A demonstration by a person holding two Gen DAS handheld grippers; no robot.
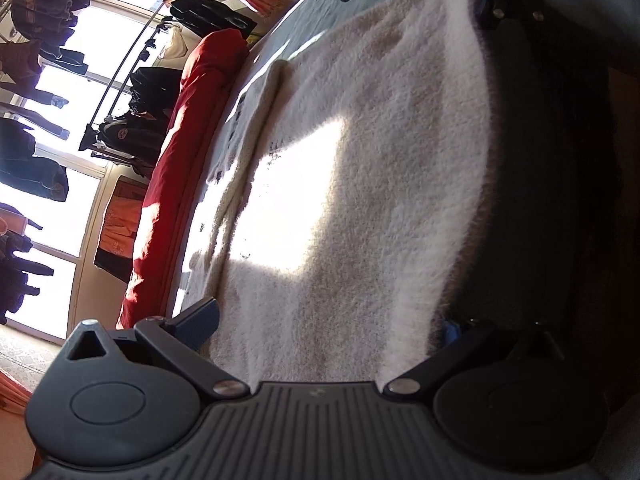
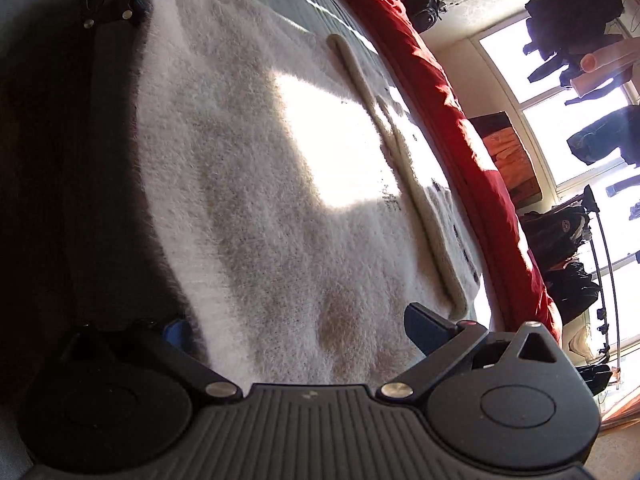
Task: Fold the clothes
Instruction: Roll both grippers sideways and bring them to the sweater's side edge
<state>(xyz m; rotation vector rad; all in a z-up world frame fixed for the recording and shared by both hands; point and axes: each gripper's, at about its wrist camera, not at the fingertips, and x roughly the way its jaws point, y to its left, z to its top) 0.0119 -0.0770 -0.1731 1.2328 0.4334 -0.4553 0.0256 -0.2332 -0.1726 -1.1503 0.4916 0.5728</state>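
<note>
Nearest the lens in the left wrist view, the left gripper (image 1: 326, 326) stands with its jaws spread wide. One dark blue fingertip (image 1: 200, 322) lies on the far edge of the fuzzy cream-and-beige garment (image 1: 360, 160), the other down at the near, shadowed edge. To the left of that, dark clothes hang on a curved metal rack (image 1: 120, 92) before a bright window, then a long red bolster (image 1: 188, 140) runs along the grey bed cover (image 1: 308, 28). The garment lies flat on that cover, a patch of sunlight across its middle. At the top right the other tool reaches the same near edge.

In the right wrist view the right gripper (image 2: 304, 330) is likewise spread wide, straddling the garment's (image 2: 260, 200) end. A ribbed beige hem (image 2: 400, 160) runs along the far side.
</note>
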